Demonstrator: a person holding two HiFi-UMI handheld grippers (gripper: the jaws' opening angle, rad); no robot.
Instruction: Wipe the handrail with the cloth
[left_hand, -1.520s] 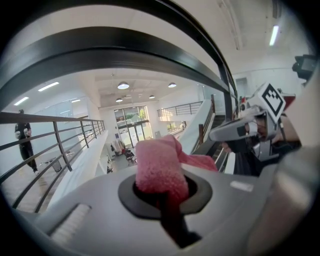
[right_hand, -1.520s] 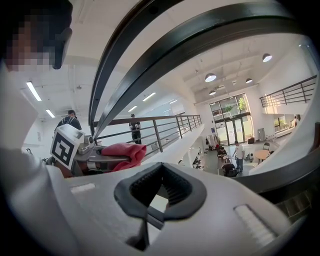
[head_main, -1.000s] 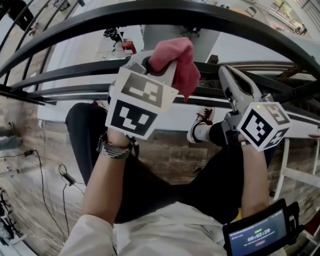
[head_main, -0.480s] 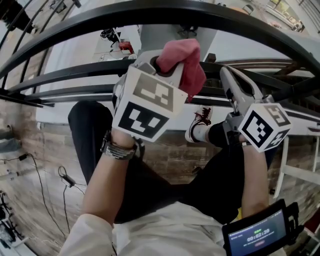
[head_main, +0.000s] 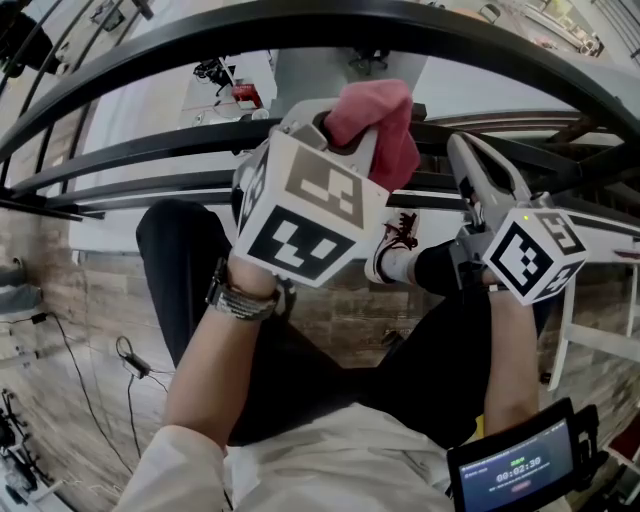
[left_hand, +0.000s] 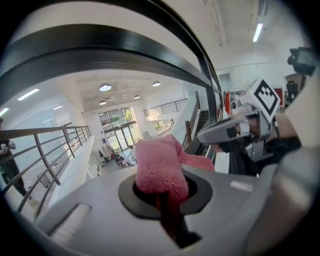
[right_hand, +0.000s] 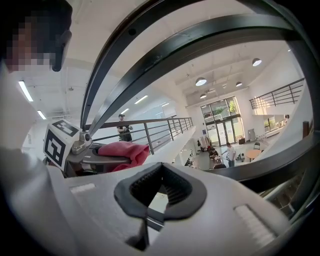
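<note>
Held cloth (head_main: 375, 125) clamped in left gripper (left_hand: 161, 192) near handrail (head_main: 300, 20), poised for wiping; held right gripper (right_hand: 146, 216) closed, empty, clear aside.

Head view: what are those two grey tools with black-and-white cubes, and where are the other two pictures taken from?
No robot here: a person holds a two-jaw gripper in each hand; the patterned cubes belong to them. The head view looks down from the person's head. The other two pictures come from a camera riding on each gripper, looking along its jaws. The left gripper is shut on a pink cloth. The right gripper is shut with nothing in it. The curved black handrail arches above both; the cloth appears just short of it.
</note>
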